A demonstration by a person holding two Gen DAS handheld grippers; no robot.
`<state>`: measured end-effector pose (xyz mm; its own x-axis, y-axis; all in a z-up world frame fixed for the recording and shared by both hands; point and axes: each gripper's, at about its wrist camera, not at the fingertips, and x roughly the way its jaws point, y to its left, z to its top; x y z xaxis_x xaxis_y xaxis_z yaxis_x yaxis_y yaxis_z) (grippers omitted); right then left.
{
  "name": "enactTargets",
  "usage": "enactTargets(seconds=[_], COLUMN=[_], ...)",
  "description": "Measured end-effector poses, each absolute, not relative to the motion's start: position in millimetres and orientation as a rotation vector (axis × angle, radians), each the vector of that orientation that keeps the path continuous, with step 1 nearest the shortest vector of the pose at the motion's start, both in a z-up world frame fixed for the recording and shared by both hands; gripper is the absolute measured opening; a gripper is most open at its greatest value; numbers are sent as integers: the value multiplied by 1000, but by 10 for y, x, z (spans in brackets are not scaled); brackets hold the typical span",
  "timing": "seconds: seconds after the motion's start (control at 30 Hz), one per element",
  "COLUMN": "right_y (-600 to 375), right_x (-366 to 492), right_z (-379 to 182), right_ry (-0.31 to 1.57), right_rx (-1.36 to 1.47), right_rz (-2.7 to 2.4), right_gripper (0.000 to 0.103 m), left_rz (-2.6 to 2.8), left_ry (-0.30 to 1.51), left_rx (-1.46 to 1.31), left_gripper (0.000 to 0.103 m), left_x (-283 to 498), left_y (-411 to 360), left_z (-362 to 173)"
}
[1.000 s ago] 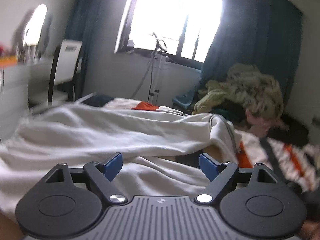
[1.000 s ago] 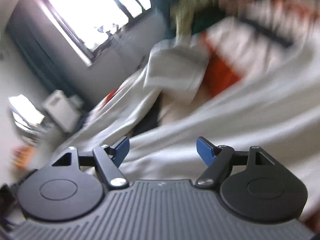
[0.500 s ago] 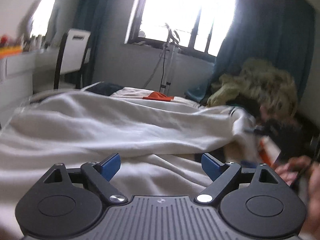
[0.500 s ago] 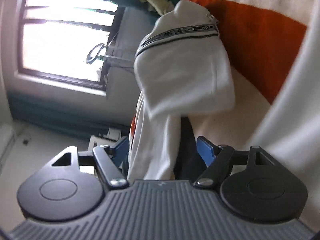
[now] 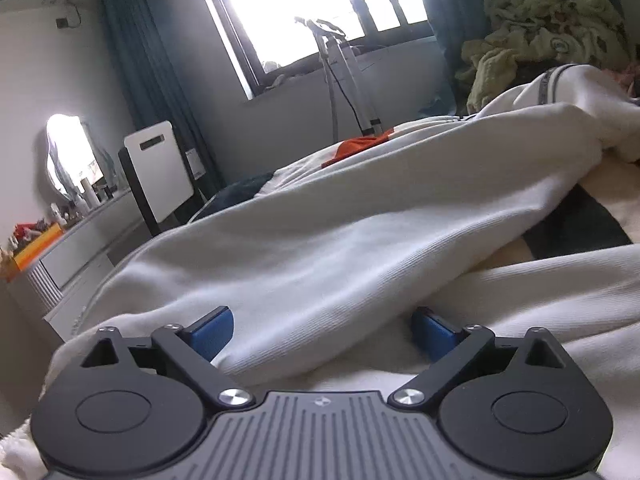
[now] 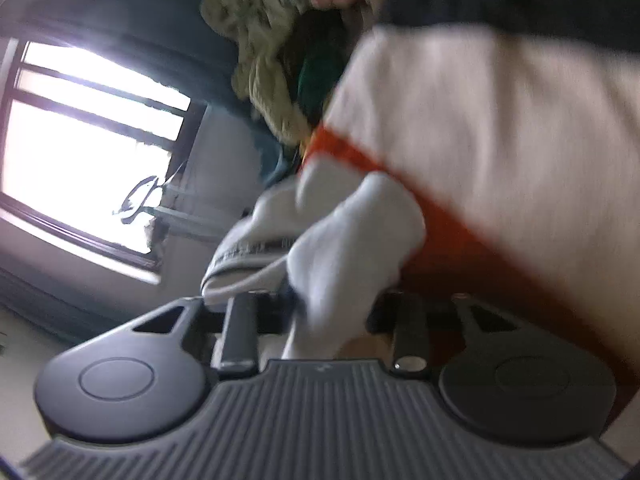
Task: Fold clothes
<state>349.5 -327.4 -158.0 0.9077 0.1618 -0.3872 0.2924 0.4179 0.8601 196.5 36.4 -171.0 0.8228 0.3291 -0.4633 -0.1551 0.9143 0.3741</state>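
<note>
the left wrist view sits low over the bed, just behind its own tongs [image 5: 320, 336], looking across a white garment [image 5: 340, 232] that fills the near ground, toward the window [image 5: 312, 4] and the dressing table [image 5: 76, 240] at the left; it is tilted a little, so the room leans. the right wrist view is rolled hard onto its side and pressed very close behind its tongs [image 6: 332, 312], with a bunch of white garment right at the lens; it is blurred, so detail is probably unreliable. both views share the window, the white garment and the heap of yellow-green cloth [image 5: 548, 12] by the curtain.
</note>
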Motion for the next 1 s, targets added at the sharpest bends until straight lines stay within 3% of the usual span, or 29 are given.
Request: enactTargets(seconds=[0.27,0.5,0.83,1.0], right_y=[-4251,-4761,-4796,-4814], right_x=[3276,2697,2326,2261], right_z=[-1012,-1166,-1425,-1540], right_ry=[279,263,399,458], right_rx=[1016,964,1054,1084], right_rz=[-210,-365,-375,-374], right_gripper=[12,8,8,8], left_rz=[288,350,244,190], left_ry=[519,457,530,561], left_rx=[170,95,58,58], left_gripper=[97,96,62,58], left_x=[1943,1831,1743,1797], left_y=[696,886,925,917], left_z=[-1557,-1269,-1256,-1455])
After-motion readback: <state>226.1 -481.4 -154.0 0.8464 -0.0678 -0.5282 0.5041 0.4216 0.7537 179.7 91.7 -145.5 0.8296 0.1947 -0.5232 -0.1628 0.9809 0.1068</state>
